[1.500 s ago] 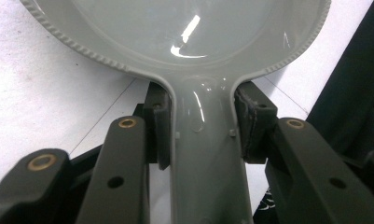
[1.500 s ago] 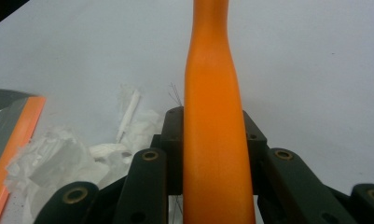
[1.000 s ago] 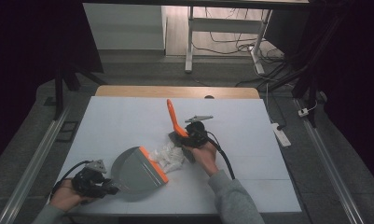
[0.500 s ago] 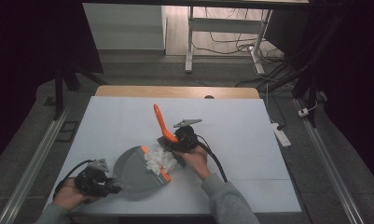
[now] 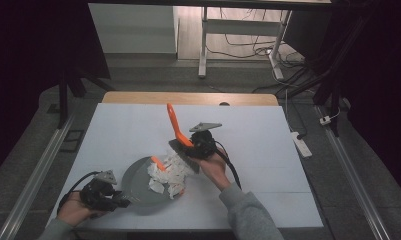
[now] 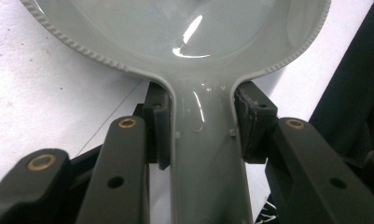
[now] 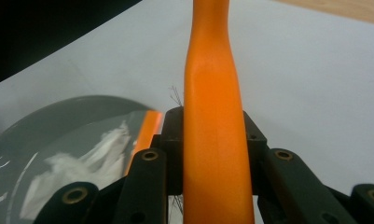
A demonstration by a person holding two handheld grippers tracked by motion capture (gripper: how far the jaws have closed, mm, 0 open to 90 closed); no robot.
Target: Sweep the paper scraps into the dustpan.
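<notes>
So the big white worktop [image 5: 268,150] carries everything, and all the action sits toward its near edge, left of the middle. Biggest item is a grey dustpan [image 5: 138,187] lying flat near the near-left corner, with an orange strip along its lip [image 5: 158,163]. Crumpled white paper scraps [image 5: 167,174] are piled right at that lip, partly on the pan and partly spilling onto the worktop.

Next down is the brush: its orange handle [image 5: 175,125] sticks up and leans toward the far edge, with the dark brush head [image 5: 180,149] down against the scraps.

The right gripper [image 5: 202,142] is clamped on that orange handle; in the right gripper view the jaws press both sides of it [image 7: 212,140]. The left gripper [image 5: 105,192], by the near-left corner, has its jaws squeezed onto the dustpan's grey handle [image 6: 205,154].
</notes>
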